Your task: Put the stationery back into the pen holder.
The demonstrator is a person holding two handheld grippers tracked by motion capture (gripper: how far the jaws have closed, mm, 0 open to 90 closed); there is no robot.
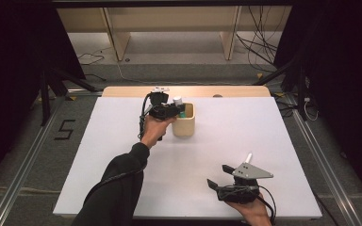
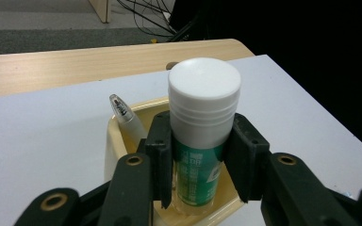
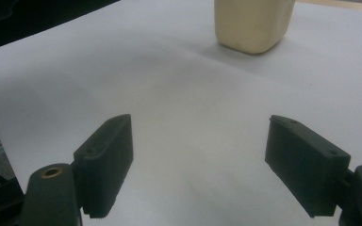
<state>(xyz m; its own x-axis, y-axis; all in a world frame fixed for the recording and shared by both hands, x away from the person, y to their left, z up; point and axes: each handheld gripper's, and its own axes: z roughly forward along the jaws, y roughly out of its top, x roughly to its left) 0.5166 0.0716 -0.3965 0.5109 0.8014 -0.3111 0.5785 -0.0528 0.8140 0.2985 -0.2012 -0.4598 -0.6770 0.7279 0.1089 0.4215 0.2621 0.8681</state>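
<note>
Left gripper (image 2: 195,155) has its jaws closed partway on a glue stick (image 2: 201,136), pads pressed on the two sides of the green-labelled body just under the white cap. The stick stands upright between the jaws, lower end down inside the cream holder cup (image 2: 115,141) directly below the gripper. A clear-tipped pen (image 2: 122,110) leans in the same cup, just beside the left-hand jaw as this gripper sees it, apart from the stick. Judged handling: light, rigid plastic tube, smooth and probably a bit slippery on the label; not fragile. The hold on the body below the cap's ridges looks sound; gripping the cap itself might pull it off. In the high view the left gripper (image 1: 178,111) sits at the cup's (image 1: 184,126) rim, forearm stretched out across the white table (image 1: 122,179), wrist roughly level, jaws pointing across the cup. Right gripper (image 1: 219,176) rests low near the table's close edge, jaws wide apart and holding nothing, cup (image 3: 253,23) well ahead of it.
</note>
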